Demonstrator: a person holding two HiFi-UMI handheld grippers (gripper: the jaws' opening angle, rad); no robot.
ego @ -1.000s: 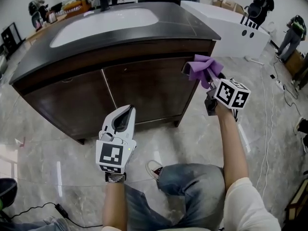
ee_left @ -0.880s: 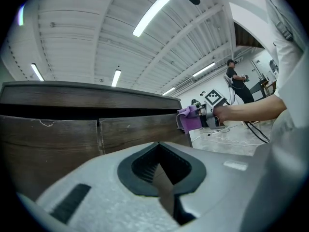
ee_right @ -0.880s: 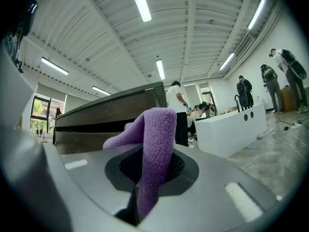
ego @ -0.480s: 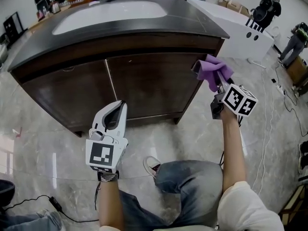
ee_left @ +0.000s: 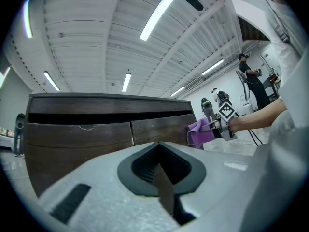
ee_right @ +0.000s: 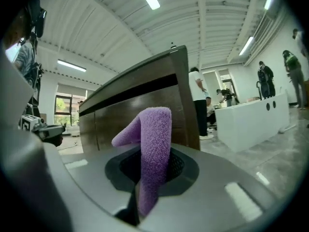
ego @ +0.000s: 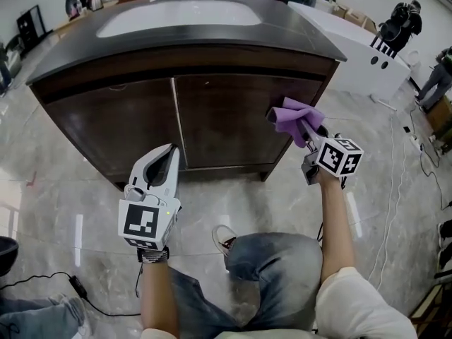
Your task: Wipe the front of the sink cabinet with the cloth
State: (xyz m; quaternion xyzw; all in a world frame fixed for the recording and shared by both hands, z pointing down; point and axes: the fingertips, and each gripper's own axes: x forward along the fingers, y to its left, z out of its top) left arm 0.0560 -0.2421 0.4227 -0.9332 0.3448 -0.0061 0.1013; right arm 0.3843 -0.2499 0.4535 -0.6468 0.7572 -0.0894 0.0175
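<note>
Head view: the right gripper [ego: 304,130] pinches the purple cloth [ego: 296,114] close by the sink cabinet's [ego: 226,122] right door, its long axis reaching far-left.
Left gripper view: the left gripper [ee_left: 161,174] has its jaws pressed together with nothing between them.
Right gripper view: the cloth stands upright from the jaws, its tip folding left.

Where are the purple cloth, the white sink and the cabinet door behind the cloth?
purple cloth [ego: 299,116]: head view, on its bunched middle.
white sink [ego: 176,13]: head view, on the basin's floor.
cabinet door [ego: 226,122]: head view, on the middle of the dark right-hand panel.
</note>
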